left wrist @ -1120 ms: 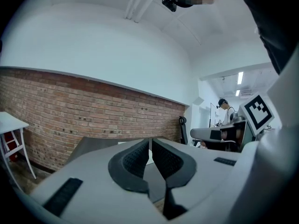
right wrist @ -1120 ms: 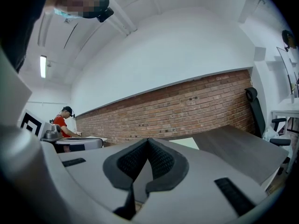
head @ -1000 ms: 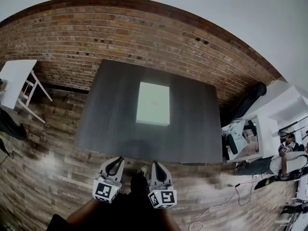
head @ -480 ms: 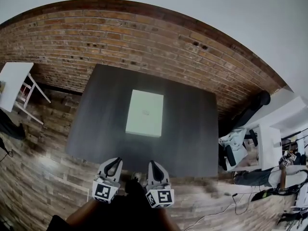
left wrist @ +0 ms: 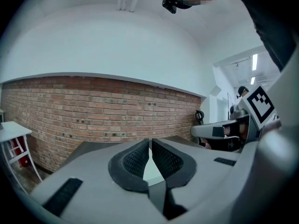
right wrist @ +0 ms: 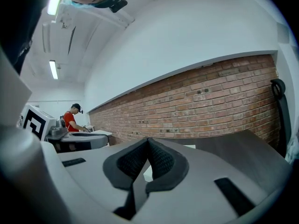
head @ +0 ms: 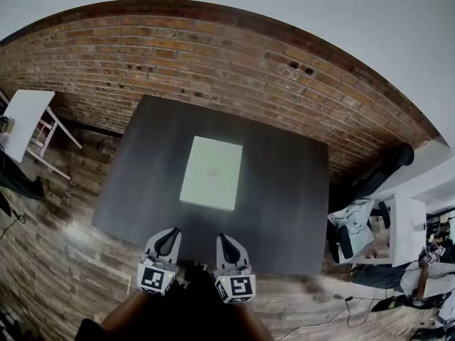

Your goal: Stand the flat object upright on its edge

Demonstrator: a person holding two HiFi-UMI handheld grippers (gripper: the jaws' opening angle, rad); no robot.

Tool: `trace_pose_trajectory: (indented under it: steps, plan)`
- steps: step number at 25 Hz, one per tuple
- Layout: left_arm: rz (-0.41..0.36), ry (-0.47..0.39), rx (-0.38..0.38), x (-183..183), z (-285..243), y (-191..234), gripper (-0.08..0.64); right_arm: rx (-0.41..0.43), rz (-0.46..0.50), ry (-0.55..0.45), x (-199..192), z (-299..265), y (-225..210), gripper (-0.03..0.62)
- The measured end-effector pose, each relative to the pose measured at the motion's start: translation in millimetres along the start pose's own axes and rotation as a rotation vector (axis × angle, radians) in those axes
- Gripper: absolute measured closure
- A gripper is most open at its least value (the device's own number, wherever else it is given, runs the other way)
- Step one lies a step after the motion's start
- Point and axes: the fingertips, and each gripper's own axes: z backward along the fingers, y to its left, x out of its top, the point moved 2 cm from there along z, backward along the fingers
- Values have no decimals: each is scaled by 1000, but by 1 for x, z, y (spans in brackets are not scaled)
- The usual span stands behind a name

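A flat white box (head: 211, 172) lies on its broad face in the middle of the dark grey table (head: 284, 197). Both grippers hover side by side before the table's near edge, well short of the box. My left gripper (head: 169, 234) is shut with nothing between its jaws, and so is my right gripper (head: 224, 238). In the left gripper view the shut left gripper (left wrist: 149, 142) points at the table, with a sliver of the white box (left wrist: 153, 171) showing behind the jaws. The right gripper view shows the shut right gripper (right wrist: 148, 141) and a corner of the box (right wrist: 189, 146).
A brick wall (head: 213, 62) runs behind the table. A white side table (head: 25, 116) stands at the far left. Desks with clutter (head: 370, 233) and cables fill the right side. A person in red (right wrist: 72, 118) stands far off in the right gripper view. The floor is wood planks (head: 50, 261).
Both grippers and the head have advanced toward the table. The table and box now sit lower and closer in the head view. The box has not moved on the table.
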Motion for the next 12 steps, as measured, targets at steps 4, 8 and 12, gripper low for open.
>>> trace_pose_trajectory:
  steps: [4,8,12]
  plan:
    - [-17,1,26,-1,-15,6,512,16,10,7,-3,-15,-12,569]
    - [-7,12,9,-4,-23,10,512,6,9,10,-3,-27,-18,569]
    - [-12,18,-14,-6,-34,21,512,-30,11,17,-5,-41,-26,569]
